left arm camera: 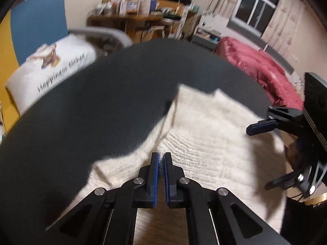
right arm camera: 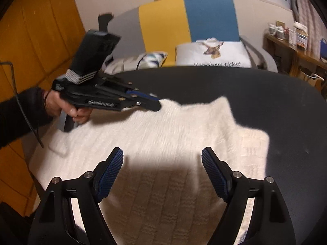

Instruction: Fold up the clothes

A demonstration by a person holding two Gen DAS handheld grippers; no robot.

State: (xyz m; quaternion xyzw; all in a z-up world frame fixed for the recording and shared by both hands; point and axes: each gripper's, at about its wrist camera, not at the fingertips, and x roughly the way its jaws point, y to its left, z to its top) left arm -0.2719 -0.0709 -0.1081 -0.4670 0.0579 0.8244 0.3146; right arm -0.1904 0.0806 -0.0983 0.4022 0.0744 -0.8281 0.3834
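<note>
Lying rumpled on the dark table [right arm camera: 265,94], a fuzzy cream sweater [right arm camera: 167,126].

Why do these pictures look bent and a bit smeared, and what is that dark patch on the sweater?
Left wrist view: the fisheye lens bows the table edge; the pillow is smeared. Right wrist view: the left gripper looks blurred, and a shadow falls on the sweater between the open right gripper fingers.

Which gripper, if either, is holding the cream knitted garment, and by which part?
The left gripper is shut on a pinch of the cream knitted garment at its left edge. The right gripper is open above it, holding nothing.
</note>
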